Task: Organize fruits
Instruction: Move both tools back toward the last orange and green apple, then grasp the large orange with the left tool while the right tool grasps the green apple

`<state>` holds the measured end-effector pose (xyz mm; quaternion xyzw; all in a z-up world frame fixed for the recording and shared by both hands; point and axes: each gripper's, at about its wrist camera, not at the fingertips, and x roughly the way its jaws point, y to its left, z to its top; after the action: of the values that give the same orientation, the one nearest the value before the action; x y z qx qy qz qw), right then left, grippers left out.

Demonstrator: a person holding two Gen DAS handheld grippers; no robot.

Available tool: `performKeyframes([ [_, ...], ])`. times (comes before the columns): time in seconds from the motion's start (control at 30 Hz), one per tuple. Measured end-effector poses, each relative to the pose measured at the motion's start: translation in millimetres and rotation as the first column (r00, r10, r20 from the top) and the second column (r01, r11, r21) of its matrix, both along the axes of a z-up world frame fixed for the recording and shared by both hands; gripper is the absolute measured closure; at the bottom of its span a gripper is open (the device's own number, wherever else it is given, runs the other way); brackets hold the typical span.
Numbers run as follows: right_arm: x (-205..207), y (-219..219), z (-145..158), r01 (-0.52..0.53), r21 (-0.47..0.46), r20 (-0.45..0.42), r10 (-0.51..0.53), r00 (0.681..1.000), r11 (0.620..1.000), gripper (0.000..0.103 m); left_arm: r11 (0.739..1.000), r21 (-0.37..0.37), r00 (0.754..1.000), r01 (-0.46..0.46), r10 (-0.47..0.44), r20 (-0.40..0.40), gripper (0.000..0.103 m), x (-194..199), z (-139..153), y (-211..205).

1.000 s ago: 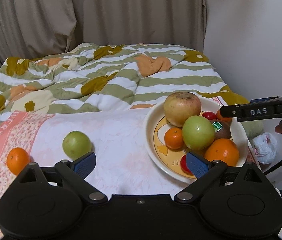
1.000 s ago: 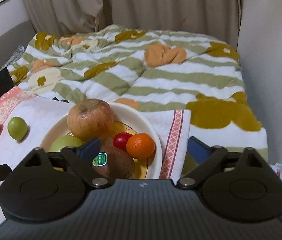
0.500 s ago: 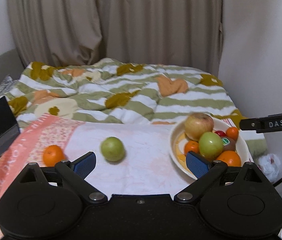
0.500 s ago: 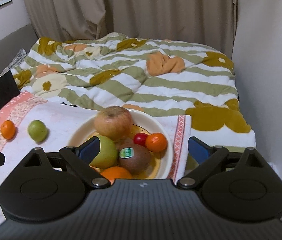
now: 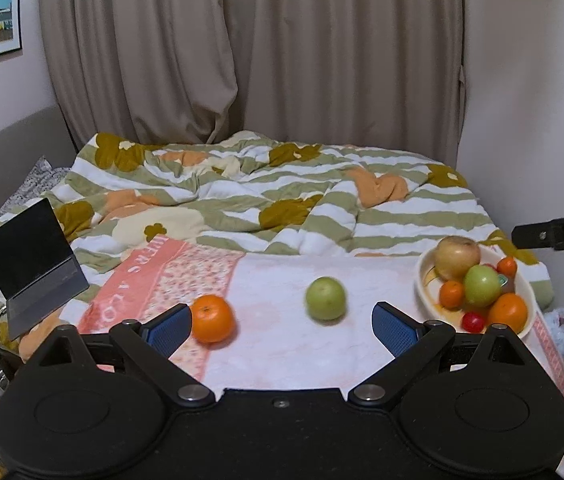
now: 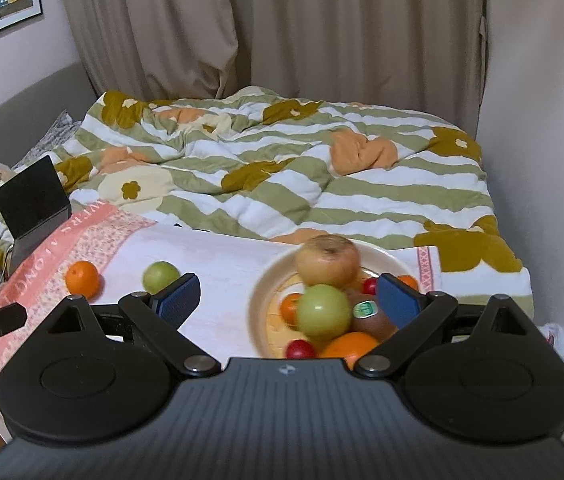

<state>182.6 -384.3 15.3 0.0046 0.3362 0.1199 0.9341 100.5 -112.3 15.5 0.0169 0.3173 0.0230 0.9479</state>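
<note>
A loose orange [image 5: 213, 318] and a loose green apple [image 5: 325, 298] lie on the white and pink cloth [image 5: 282, 352]. Both also show in the right wrist view: the orange [image 6: 82, 279] and the green apple [image 6: 160, 277]. A cream plate [image 5: 425, 264] at the right holds a large pale apple [image 5: 457, 256], a green apple [image 5: 481, 285], oranges, a kiwi and small red fruits. My left gripper [image 5: 282, 326] is open and empty, above the cloth near the loose fruits. My right gripper [image 6: 287, 300] is open and empty, over the plate [image 6: 260, 300].
A striped floral duvet [image 5: 266, 200] covers the bed behind the cloth. A dark tablet on a stand [image 5: 34, 256] sits at the left edge. Beige curtains hang behind and a wall closes the right side. A crumpled white bag [image 5: 561, 324] lies right of the plate.
Both grippers have pulled back and risen from the plate. The left view has swung left, so the loose orange and green apple now sit between its fingers. Both stay open.
</note>
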Motion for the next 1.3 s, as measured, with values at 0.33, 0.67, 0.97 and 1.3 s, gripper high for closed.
performKeyframes([
  [0.33,-14,78,-8,0.081,-0.033,-0.017,-0.082,0.996,0.996,0.000,0.996,-0.006,0.994,0.088,-0.088,-0.057,0.004,22,-20,84],
  [0.67,19,138,-37,0.145,-0.091,-0.051,-0.150,0.987,0.985,0.000,0.978,0.004,0.969,0.209,-0.207,-0.135,0.004,77,-53,132],
  [0.97,70,177,-77,0.084,-0.126,-0.107,-0.098,0.989,0.989,0.000,0.964,-0.045,0.936,0.263,-0.266,-0.230,0.004,125,-90,136],
  [1.3,114,199,-122,0.010,-0.124,-0.216,-0.037,0.976,0.992,0.000,0.957,-0.099,0.909,0.272,-0.289,-0.299,0.009,152,-124,129],
])
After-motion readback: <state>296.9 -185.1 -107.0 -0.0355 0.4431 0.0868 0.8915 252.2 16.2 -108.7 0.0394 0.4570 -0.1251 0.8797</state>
